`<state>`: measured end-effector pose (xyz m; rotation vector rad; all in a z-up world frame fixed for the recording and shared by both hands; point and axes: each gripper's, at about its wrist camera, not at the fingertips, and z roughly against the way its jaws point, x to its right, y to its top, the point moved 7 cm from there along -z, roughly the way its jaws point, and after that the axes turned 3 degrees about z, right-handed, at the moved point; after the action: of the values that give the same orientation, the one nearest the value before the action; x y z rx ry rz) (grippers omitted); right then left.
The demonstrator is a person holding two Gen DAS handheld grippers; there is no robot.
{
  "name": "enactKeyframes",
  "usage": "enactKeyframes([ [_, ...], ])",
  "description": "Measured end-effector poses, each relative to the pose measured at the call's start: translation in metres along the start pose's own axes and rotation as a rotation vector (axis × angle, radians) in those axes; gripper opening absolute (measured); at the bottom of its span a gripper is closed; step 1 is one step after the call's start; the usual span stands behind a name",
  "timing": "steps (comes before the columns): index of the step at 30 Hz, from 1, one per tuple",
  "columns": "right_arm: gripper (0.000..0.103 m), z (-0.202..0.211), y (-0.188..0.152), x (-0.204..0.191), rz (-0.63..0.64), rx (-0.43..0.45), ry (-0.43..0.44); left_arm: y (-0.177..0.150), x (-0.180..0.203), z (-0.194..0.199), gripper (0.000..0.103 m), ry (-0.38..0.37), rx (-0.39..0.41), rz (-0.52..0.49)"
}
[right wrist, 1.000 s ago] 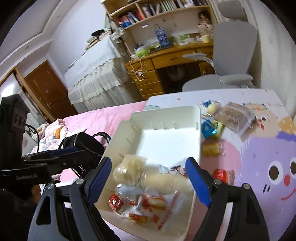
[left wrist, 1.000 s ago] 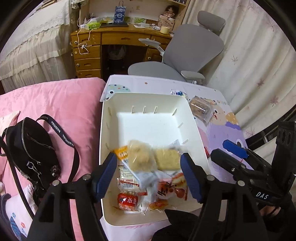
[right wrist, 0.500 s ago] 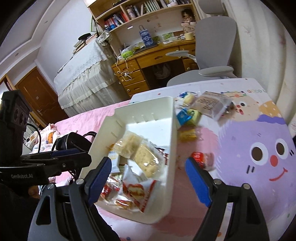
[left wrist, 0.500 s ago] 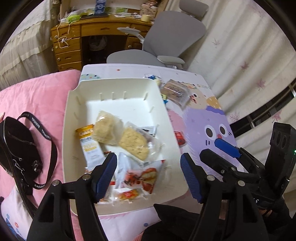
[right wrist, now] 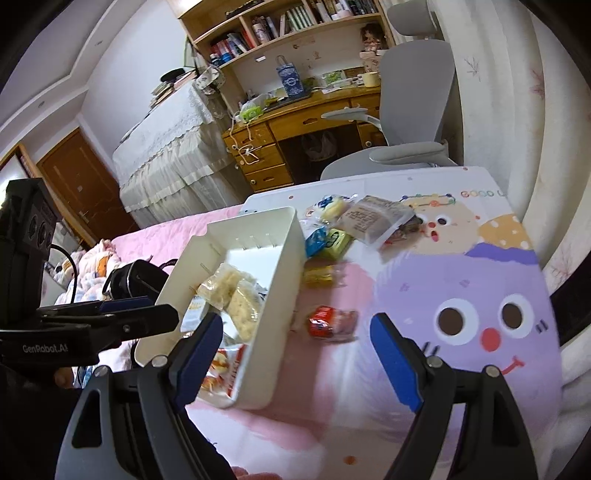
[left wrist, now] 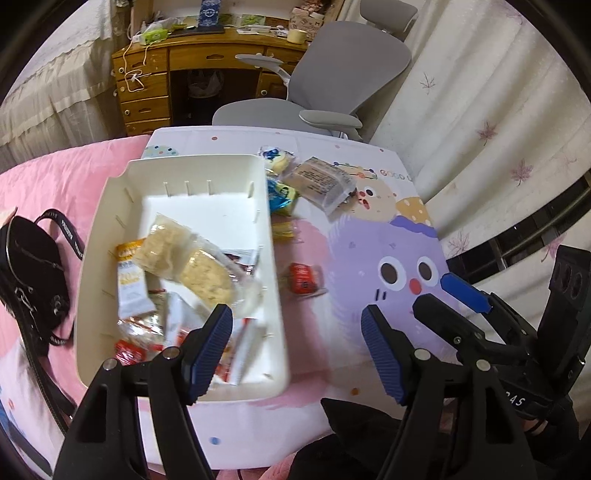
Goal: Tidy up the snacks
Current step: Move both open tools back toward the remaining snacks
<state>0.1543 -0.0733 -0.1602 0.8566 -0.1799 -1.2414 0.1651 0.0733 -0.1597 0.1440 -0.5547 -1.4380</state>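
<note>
Both grippers free, nothing between the jaws: left gripper point(left wrist: 297, 349) opening, right gripper point(right wrist: 295, 358) wide. Red snack point(right wrist: 325, 322) on the table point(right wrist: 461, 369) beside the bin point(right wrist: 280, 295). Best approached from above with the right, pads astride the wrapper, clear of the bin wall.

A wooden desk point(left wrist: 207, 62) with drawers stands at the far side of the room. Above it, a wooden bookshelf point(right wrist: 295, 26) holds many books. A grey office chair point(left wrist: 332, 85) sits in front of the desk. A white curtain point(left wrist: 480, 110) with small leaf shapes hangs on the right. A tall thing under a white lace cloth point(right wrist: 166, 158) stands to the left of the desk. A brown door point(right wrist: 81, 184) is further left. The walls are white. A pink bed cover point(left wrist: 48, 177) lies beside the counter point(left wrist: 388, 229), which has a cartoon face on it.
</note>
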Motion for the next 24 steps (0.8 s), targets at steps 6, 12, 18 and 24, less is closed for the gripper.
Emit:
enactKeyframes([
  [6,0.083,0.014,0.002,0.035,0.035,-0.035,0.027,-0.010,0.039,-0.007,0.080,0.066,0.004,0.022],
  [12,0.083,0.021,0.007,0.064,0.092,-0.059,0.058,-0.019,0.066,-0.014,0.083,0.123,0.015,0.066],
  [18,0.083,0.022,0.013,0.091,0.145,-0.087,0.073,-0.031,0.069,-0.031,0.086,0.258,-0.021,0.183],
  [24,0.083,0.019,0.020,0.116,0.176,-0.123,0.075,-0.041,0.066,-0.042,0.086,0.318,-0.051,0.314],
])
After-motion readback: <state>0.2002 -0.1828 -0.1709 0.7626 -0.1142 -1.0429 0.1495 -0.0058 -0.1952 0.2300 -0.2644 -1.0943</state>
